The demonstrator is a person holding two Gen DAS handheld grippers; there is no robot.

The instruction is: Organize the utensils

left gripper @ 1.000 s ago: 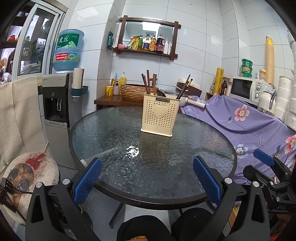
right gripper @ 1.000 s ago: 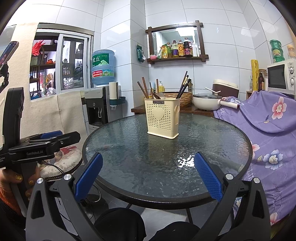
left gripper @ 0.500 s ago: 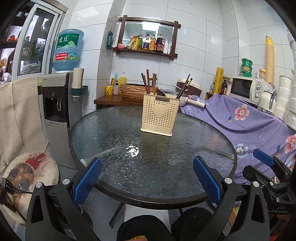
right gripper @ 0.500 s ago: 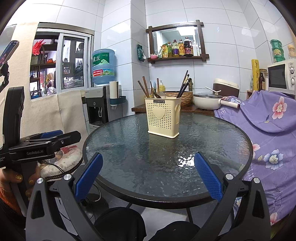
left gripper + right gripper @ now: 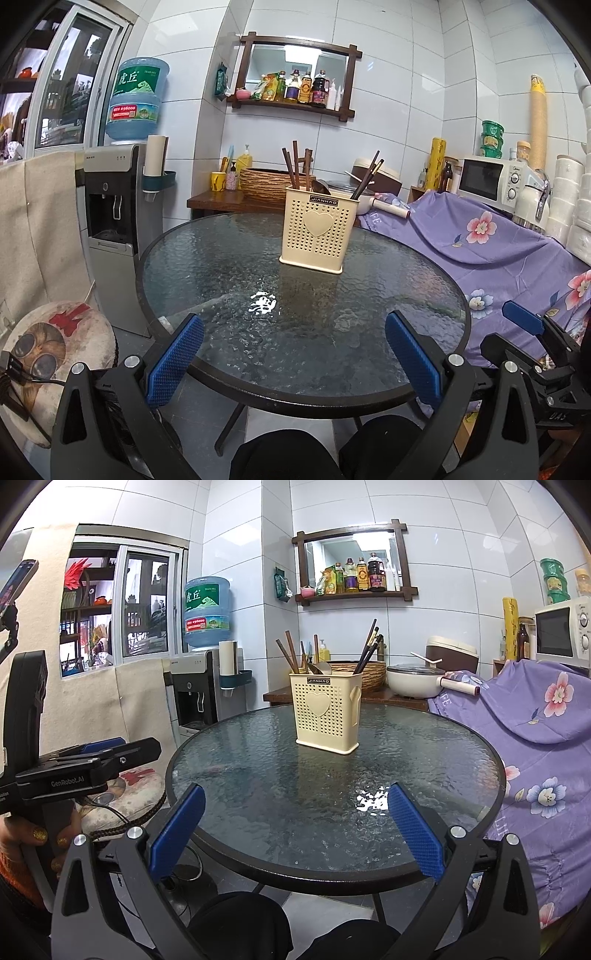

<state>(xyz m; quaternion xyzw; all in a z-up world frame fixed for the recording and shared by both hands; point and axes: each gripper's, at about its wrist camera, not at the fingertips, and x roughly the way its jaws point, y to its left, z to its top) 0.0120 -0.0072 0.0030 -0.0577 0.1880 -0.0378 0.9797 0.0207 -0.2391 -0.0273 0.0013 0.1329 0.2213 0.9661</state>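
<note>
A cream perforated utensil holder (image 5: 317, 229) with a heart on its front stands upright on the round glass table (image 5: 207, 266), past its middle. It also shows in the right wrist view (image 5: 327, 712). Dark chopsticks (image 5: 295, 162) and spoons stick out of its top, as the right wrist view shows too (image 5: 369, 642). My left gripper (image 5: 293, 354) is open and empty at the table's near edge. My right gripper (image 5: 295, 834) is open and empty at the near edge too, well short of the holder.
A water dispenser (image 5: 110, 221) stands left of the table, a cushioned stool (image 5: 55, 350) near it. A purple flowered cloth (image 5: 498, 240) covers furniture on the right, with a microwave (image 5: 487, 181) behind. A side table with a basket (image 5: 266, 181) and a pot (image 5: 413, 679) stands behind.
</note>
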